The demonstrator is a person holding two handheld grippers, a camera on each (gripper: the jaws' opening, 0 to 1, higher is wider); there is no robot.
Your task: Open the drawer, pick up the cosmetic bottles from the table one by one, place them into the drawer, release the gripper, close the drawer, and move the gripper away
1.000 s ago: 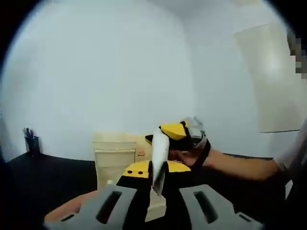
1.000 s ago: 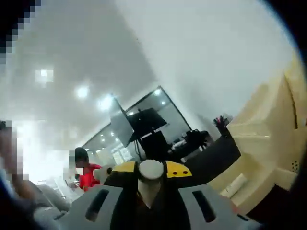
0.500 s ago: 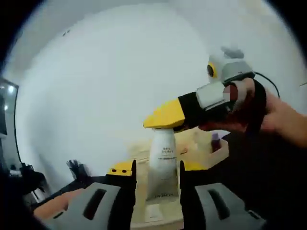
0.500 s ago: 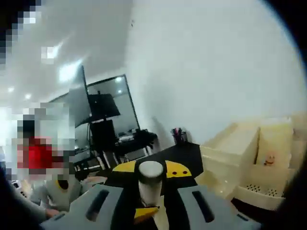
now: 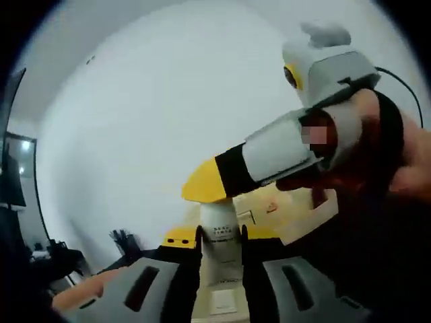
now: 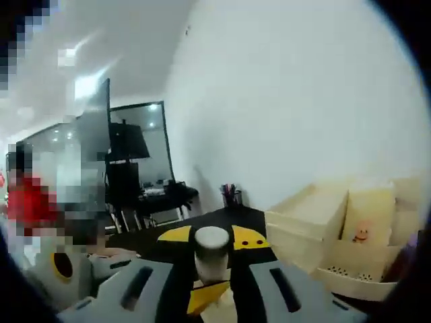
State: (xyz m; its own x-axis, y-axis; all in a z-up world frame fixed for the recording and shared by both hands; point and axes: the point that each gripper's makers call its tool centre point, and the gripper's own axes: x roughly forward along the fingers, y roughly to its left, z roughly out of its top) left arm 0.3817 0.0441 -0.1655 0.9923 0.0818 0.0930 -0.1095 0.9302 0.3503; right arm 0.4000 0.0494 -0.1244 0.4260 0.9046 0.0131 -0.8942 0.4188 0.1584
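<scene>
In the left gripper view, the left tool (image 5: 221, 250) is closed on the white plastic cosmetic bottle (image 5: 221, 237), which stands upright between its yellow-tipped jaws, long axis along them. The right tool (image 5: 205, 188), held by a hand (image 5: 377, 158), has its yellow tip at the bottle's top. In the right gripper view, the right tool (image 6: 211, 259) grips the bottle's white cap — end-on to the camera. The cream plastic drawer unit (image 6: 337, 232) on the black bench (image 6: 202, 222) stands open; its contents cannot be made out.

White cosmetic bottle (image 5: 221, 245) upright, clamped between jaws
Printed label faces out; round white cap (image 6: 211, 239) on top; cream drawer unit (image 6: 330, 232) stands open nearby on dark table (image 6: 202, 222)
</scene>
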